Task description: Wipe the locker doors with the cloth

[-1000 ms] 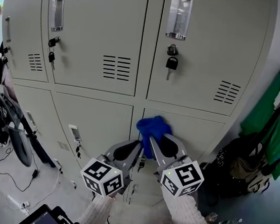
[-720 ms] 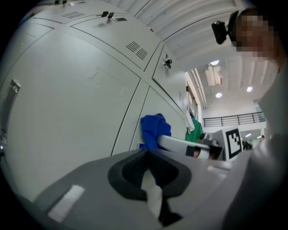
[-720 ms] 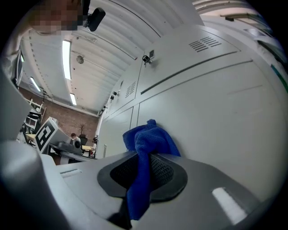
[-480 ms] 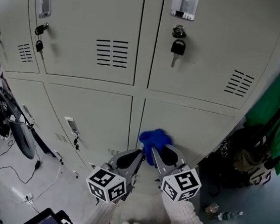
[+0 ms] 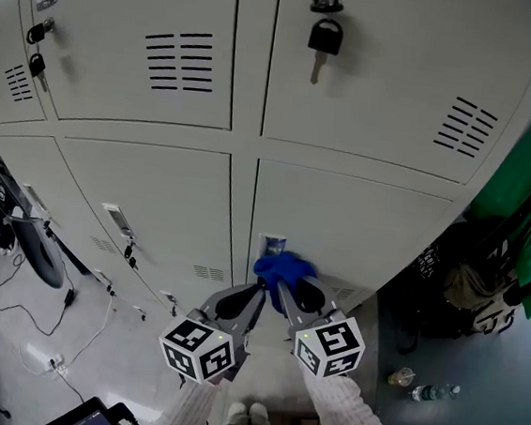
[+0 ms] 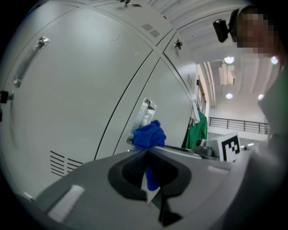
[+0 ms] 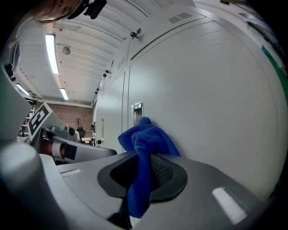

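1. While the right gripper [image 5: 283, 286] pinches the blue cloth [image 5: 282, 265] tight between its jaws, the wad rests against the lower right locker door [image 5: 358, 226], just below the handle recess [image 5: 272, 245].
2. Left gripper [image 5: 259, 292]: jaws pressed together on nothing, close beside the right one.
3. Risk: the cloth is bunched, so little of it meets the door. Hard pressure could bring bare jaw tips onto the paint.
4. Risk: a loose fold could snag on the recess and pull out of the pinch.
5. Hidden: both grippers cover the door's lower edge, and the upper doors are cut off at the top.
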`<action>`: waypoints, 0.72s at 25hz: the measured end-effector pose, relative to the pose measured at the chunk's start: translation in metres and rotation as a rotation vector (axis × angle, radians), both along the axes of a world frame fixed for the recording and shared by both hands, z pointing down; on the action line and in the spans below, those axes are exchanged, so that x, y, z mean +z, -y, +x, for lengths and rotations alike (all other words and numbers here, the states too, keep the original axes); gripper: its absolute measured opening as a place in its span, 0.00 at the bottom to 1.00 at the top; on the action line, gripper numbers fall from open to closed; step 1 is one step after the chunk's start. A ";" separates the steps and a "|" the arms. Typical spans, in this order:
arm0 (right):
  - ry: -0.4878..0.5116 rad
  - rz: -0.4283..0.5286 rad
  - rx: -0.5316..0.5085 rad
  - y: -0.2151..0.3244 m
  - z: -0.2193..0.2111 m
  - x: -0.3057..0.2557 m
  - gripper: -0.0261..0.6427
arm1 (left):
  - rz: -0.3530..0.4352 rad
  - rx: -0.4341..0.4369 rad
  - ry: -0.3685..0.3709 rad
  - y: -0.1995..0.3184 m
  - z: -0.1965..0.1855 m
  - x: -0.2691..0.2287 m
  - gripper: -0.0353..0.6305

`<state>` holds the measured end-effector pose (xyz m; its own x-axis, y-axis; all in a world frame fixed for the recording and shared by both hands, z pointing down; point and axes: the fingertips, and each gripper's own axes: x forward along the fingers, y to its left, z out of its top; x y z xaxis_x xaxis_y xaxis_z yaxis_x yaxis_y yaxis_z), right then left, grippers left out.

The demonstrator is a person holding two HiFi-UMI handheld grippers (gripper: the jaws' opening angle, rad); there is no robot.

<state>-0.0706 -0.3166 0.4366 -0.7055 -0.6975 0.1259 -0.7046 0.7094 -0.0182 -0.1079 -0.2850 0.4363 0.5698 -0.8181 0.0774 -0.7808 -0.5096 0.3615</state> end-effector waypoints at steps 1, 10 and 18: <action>-0.005 -0.015 0.002 0.000 0.001 0.008 0.12 | -0.013 0.000 -0.012 0.000 0.001 0.005 0.06; -0.014 -0.111 0.001 0.002 0.000 0.062 0.12 | -0.107 0.001 -0.019 0.001 0.007 0.049 0.06; -0.028 -0.194 0.012 0.003 -0.002 0.092 0.12 | -0.137 0.006 -0.013 -0.003 0.010 0.063 0.06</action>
<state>-0.0730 -0.3196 0.5290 -0.6918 -0.6662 0.2785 -0.7149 0.6863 -0.1341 -0.0982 -0.2817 0.4994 0.5762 -0.7972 0.1803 -0.7726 -0.4593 0.4383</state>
